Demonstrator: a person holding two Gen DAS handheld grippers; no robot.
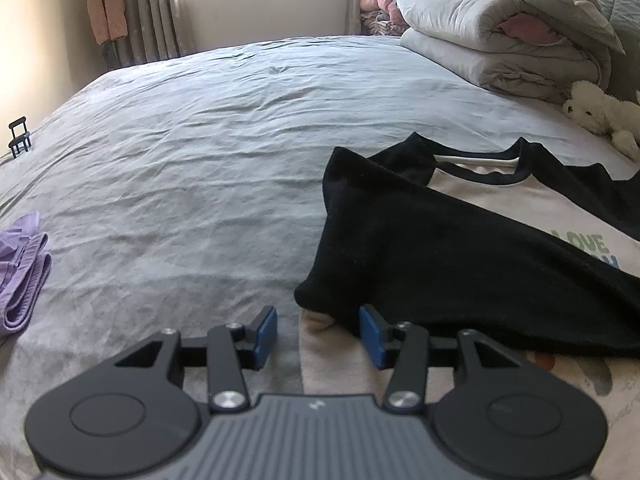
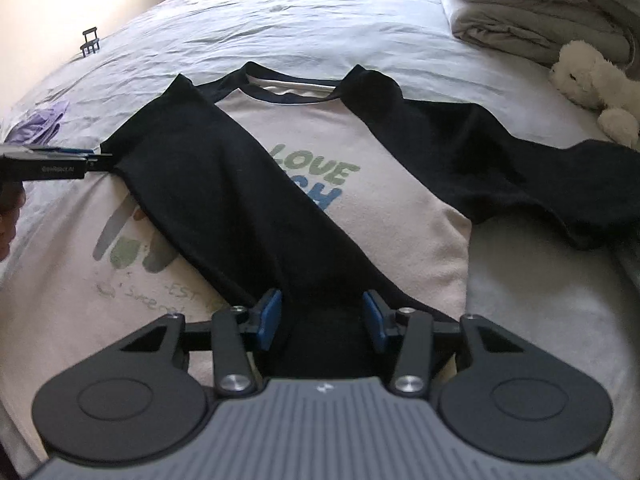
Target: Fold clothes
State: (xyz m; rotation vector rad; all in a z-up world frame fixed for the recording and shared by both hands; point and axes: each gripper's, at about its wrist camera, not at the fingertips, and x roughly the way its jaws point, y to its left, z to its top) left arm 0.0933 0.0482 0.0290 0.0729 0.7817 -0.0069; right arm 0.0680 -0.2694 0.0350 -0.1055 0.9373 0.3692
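A cream sweatshirt (image 2: pixel 400 208) with black sleeves and "LOVE" print lies face up on the bed. Its left black sleeve (image 2: pixel 224 200) is folded diagonally across the chest; the same sleeve shows in the left wrist view (image 1: pixel 440 256). The right sleeve (image 2: pixel 540 176) lies spread out to the right. My left gripper (image 1: pixel 318 332) is open at the sleeve's fold edge by the shoulder, touching nothing visibly; it also shows in the right wrist view (image 2: pixel 90 160). My right gripper (image 2: pixel 322 316) is open, its pads either side of the folded sleeve's cuff end.
A grey bedsheet (image 1: pixel 200 152) covers the bed. A purple garment (image 1: pixel 24 276) lies at the left edge. Folded duvets (image 1: pixel 500 40) and a white plush toy (image 1: pixel 600 116) sit at the far right. A small black stand (image 1: pixel 18 136) sits at the left bed edge.
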